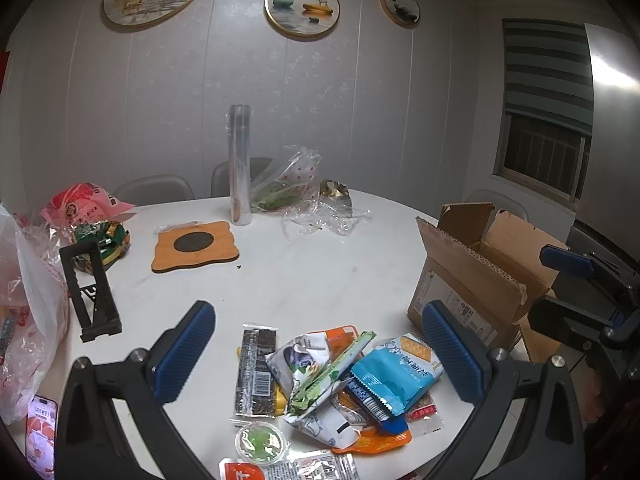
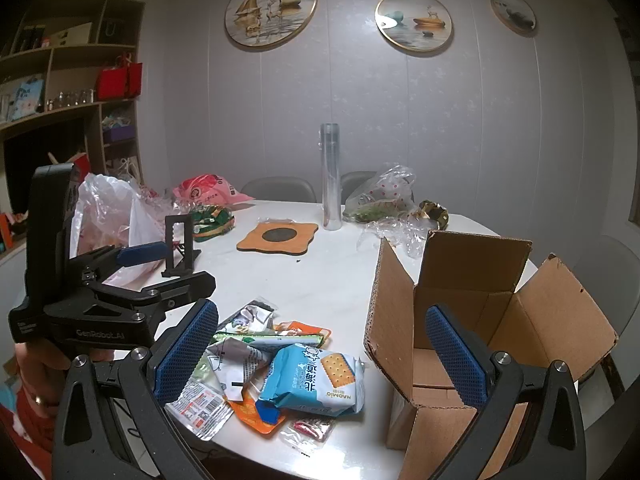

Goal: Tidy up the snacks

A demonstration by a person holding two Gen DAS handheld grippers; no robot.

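White round tabletop (image 1: 320, 272) under a pale panelled wall. Nearest, spread wide with nothing between the blue pads: left gripper (image 1: 320, 354), poised over a heap of snack packets (image 1: 332, 384) at the near edge. Likewise gaping and empty: right gripper (image 2: 322, 354), held over the right end of the same heap and the near wall of the cardboard box (image 2: 480, 320).

Within the heap: a blue cracker pack (image 2: 316, 378) on top at the right, a dark seaweed strip (image 1: 258, 372) at the left, a crumpled white pouch (image 1: 308, 372) between them, an orange wrapper (image 1: 376, 442) beneath, a small green jelly cup (image 1: 262, 442) at the near left. Just right of the heap, close but not clearly touching: the box, flaps up, upright at the tabletop's right edge.

Further left, a black phone stand (image 1: 94, 292), upright, with a white plastic bag (image 1: 28, 320) beside it. Mid-table, a flat wooden coaster (image 1: 196, 246) with a dark round centre. Behind it, a clear tall cylinder (image 1: 239, 164) standing upright; to its right, crumpled cellophane (image 1: 316, 212) and a dotted bag with greens. Far left, a pink bag (image 1: 80, 204) and a green packet (image 1: 102, 240). On the wall, three round pictures (image 1: 302, 6).
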